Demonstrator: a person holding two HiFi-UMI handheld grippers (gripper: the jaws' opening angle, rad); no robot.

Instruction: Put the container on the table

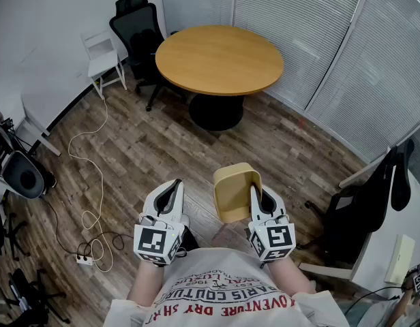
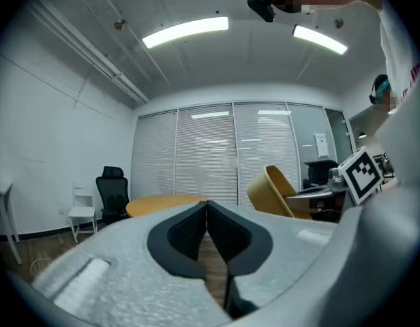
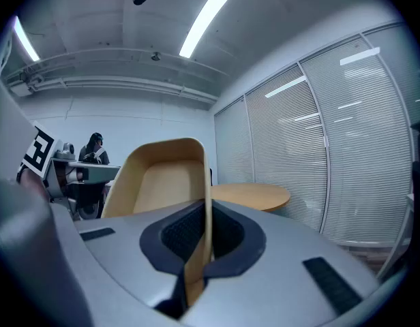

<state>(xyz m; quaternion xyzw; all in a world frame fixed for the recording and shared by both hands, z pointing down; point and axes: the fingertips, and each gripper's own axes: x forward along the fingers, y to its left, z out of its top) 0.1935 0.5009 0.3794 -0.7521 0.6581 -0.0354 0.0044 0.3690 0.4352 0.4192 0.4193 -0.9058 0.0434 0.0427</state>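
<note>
A tan rectangular container (image 1: 234, 191) hangs in the air above the wooden floor, its open side tilted toward me. My right gripper (image 1: 258, 195) is shut on its right wall; in the right gripper view that thin wall (image 3: 204, 203) stands pinched between the dark pads (image 3: 227, 237). My left gripper (image 1: 173, 189) is shut on nothing, level with the container and to its left, its pads (image 2: 189, 231) meeting. The round wooden table (image 1: 219, 60) stands ahead of me, well beyond both grippers, and shows small as the table (image 3: 254, 196) in the right gripper view.
A black office chair (image 1: 136, 36) and a white chair (image 1: 104, 60) stand left of the table. White cable (image 1: 87, 155) trails over the floor to a power strip (image 1: 84, 259). Blinds (image 1: 319, 39) line the far right. Another black chair (image 1: 363, 210) and a desk stand at my right.
</note>
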